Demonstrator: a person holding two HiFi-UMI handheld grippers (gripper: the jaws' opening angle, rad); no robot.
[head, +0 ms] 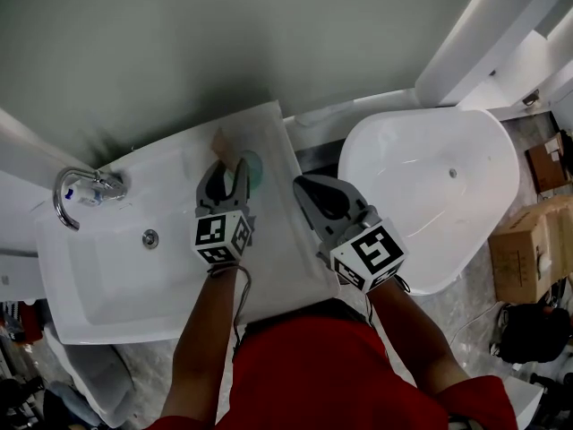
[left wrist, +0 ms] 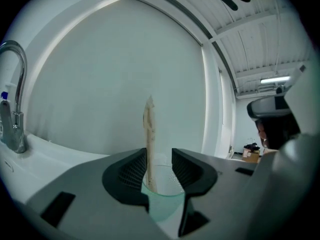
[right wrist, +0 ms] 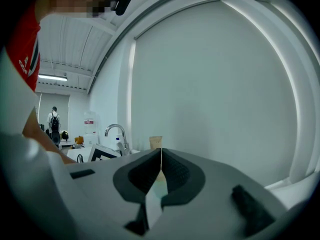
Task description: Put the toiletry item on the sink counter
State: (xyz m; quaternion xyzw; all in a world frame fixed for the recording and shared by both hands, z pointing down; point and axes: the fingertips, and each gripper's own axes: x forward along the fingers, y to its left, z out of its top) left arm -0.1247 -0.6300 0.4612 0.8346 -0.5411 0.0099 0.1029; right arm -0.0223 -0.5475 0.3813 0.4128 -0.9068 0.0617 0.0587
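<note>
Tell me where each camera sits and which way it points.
Head view: on the person's head, looking steeply down at the sink; shows forearms, left gripper, right gripper.
Left gripper view: on the left gripper, looking along its parted jaws at a green cup.
Right gripper view: on the right gripper, looking past its closed jaws; red sleeve shows.
Shared: the faucet appears in all three.

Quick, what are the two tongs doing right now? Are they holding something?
Left tongs: open, with the green cup standing between them.
Right tongs: shut, holding nothing.
</note>
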